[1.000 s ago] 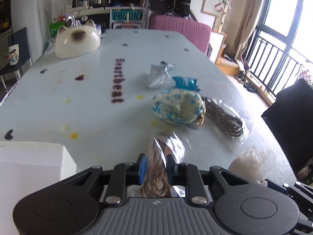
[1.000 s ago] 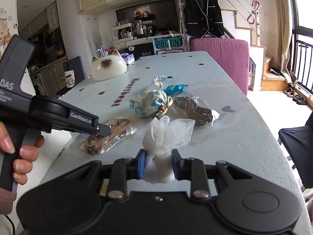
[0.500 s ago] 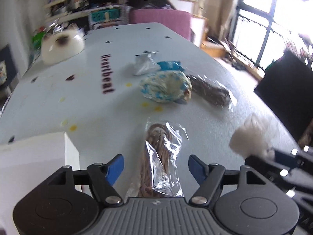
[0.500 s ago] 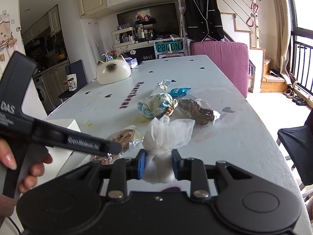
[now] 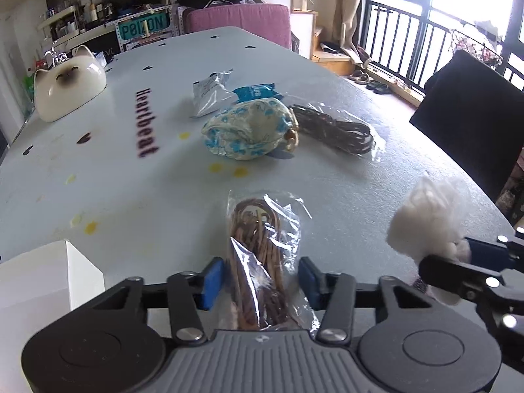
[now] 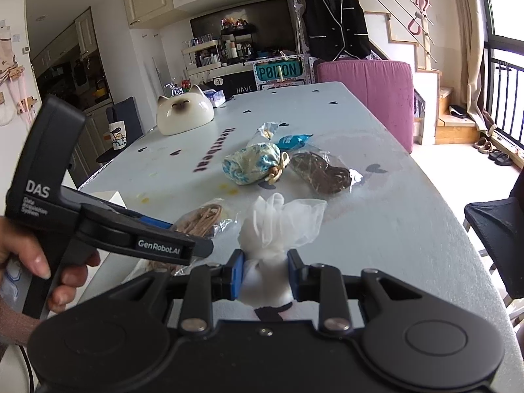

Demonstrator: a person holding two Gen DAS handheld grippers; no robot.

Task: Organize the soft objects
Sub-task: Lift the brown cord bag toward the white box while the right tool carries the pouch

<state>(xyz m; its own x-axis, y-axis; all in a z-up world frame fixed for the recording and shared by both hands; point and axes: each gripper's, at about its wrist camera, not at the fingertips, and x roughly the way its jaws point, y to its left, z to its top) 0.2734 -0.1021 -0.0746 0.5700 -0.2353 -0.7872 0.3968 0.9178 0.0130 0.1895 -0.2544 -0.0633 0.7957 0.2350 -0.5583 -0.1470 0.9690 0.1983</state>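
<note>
Between the blue pads of the left gripper (image 5: pixel 260 281) lies a clear packet of tan cord (image 5: pixel 262 249), flat on the tabletop (image 5: pixel 131 190); the pads stand apart on either side of it, with a gap showing on each side, so nothing is clamped. Just left of that gripper sits a white box (image 5: pixel 49 281), which looks like the likely place to put the soft things. To take the packet well, I would close on its bunched middle rather than the loose film at the edges, since the wrapper looks slippery and crinkled and could slide out of a shallow pinch.

Off to the right, the right gripper (image 6: pixel 263 275) is closed on the neck of a white mesh pouf (image 6: pixel 278 226), whose gauzy ruffles fan out above the pads; it seems raised off the tabletop. It looks light and springy, so a firm hold low on the gathered part should keep it.

Farther out rest a blue-flowered drawstring pouch (image 5: pixel 249 127), a packet of dark cord (image 5: pixel 334 127) touching its right side, a blue wrapper (image 5: pixel 255 91) and a silver sachet (image 5: pixel 209 93).
</note>
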